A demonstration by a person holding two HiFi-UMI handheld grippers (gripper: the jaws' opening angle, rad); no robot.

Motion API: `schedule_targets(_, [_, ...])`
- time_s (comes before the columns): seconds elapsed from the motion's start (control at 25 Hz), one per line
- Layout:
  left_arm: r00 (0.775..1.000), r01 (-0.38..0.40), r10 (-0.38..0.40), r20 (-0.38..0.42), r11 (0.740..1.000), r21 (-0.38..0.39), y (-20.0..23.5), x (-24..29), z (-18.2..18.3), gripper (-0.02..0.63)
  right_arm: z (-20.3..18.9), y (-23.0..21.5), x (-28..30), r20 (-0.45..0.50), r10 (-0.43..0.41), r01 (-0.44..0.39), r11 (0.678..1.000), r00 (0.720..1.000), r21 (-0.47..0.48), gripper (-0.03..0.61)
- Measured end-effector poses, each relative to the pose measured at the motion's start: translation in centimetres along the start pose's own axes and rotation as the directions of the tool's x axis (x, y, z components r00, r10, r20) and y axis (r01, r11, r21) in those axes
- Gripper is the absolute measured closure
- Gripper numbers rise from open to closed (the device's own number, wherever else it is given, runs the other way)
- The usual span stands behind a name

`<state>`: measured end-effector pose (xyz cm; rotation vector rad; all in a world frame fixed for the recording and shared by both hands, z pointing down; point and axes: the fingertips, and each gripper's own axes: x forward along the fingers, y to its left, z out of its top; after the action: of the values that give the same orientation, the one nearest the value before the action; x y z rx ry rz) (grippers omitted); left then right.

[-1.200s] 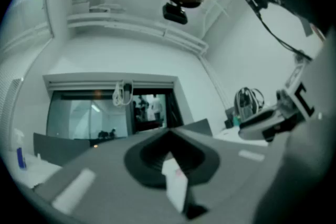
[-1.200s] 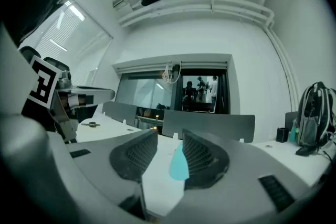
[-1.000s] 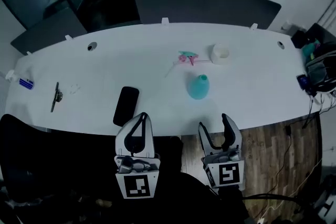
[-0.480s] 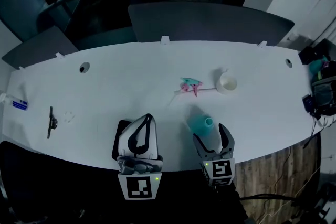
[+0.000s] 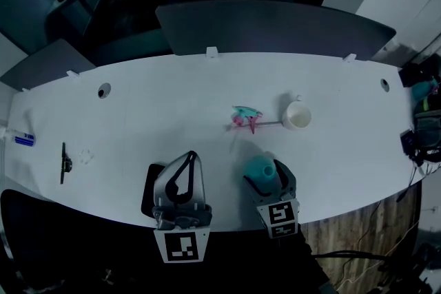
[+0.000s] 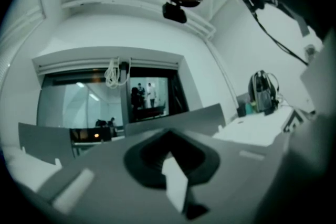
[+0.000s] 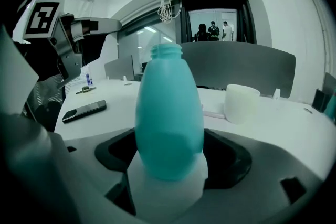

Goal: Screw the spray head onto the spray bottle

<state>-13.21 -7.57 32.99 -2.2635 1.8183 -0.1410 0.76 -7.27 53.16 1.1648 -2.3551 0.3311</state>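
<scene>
A teal spray bottle (image 5: 260,166) without a head stands upright on the white table (image 5: 172,100) near its front edge. My right gripper (image 5: 267,174) is open wide, one finger on each side of the bottle (image 7: 169,113); the pads do not visibly press on it. The pink and teal spray head (image 5: 244,116) lies on its side further back, its thin tube reaching toward a white cup (image 5: 298,115). My left gripper (image 5: 189,158) is shut and empty, left of the bottle, tilted up toward the room.
A black phone (image 5: 147,188) lies partly under the left gripper; it shows in the right gripper view as well, the phone (image 7: 84,110) lying left of the bottle. A dark tool (image 5: 63,163) and a blue item (image 5: 22,140) lie far left. Grey chair backs stand behind the table.
Both grippers have moved forward over the table's front edge. The right gripper's jaws have widened and come around the teal bottle. The left gripper now covers part of the phone.
</scene>
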Motion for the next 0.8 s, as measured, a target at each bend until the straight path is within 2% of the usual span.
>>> schedule_targets(0.2, [0.999, -0.027, 0.027, -0.018, 1.0, 0.01, -0.2, 0.5, -0.4, 0.61, -0.4, -1.4, -0.3, -0.005, 0.021, -0.021, 0.999, 1.0, -0.04, 0.209])
schedule_targets(0.32, [0.999, -0.043, 0.043, -0.017, 0.999, 0.0, -0.4, 1.0, -0.4, 0.611, -0.1, -3.2, -1.4, 0.007, -0.011, 0.012, 0.999, 1.0, -0.049, 0.208])
schedule_targets(0.48, [0.999, -0.018, 0.019, -0.036, 0.999, 0.032, -1.4, 2.0, -0.9, 0.61, -0.8, -6.0, -3.0, 0.002, -0.069, 0.069, 0.997, 0.998, -0.025, 0.209])
schedule_targets(0.6, [0.992, 0.02, -0.019, -0.122, 1.0, 0.011, -2.4, 3.8, -2.5, 0.609, -1.5, -6.9, -3.7, -0.002, -0.083, 0.083, 0.997, 0.997, -0.01, 0.209])
schedule_targets(0.68, [0.974, 0.081, -0.083, -0.211, 0.997, -0.018, -3.3, 5.6, -4.2, 0.607, -1.6, -7.1, -3.8, 0.001, -0.075, 0.075, 0.997, 0.997, -0.012, 0.209])
schedule_targets(0.72, [0.955, 0.14, -0.143, -0.259, 0.99, -0.032, -3.9, 6.6, -5.2, 0.599, -1.6, -7.1, -3.8, 0.002, -0.071, 0.071, 0.997, 0.998, -0.015, 0.209])
schedule_targets(0.76, [0.926, 0.207, -0.214, -0.311, 0.977, -0.057, -4.7, 7.5, -6.1, 0.522, -1.6, -7.2, -3.8, 0.003, -0.067, 0.067, 0.998, 0.998, -0.018, 0.209])
schedule_targets(0.8, [0.889, 0.268, -0.282, -0.362, 0.959, -0.089, -5.3, 8.4, -7.0, 0.48, -1.6, -7.3, -3.8, 0.004, -0.065, 0.065, 0.998, 0.998, -0.019, 0.209])
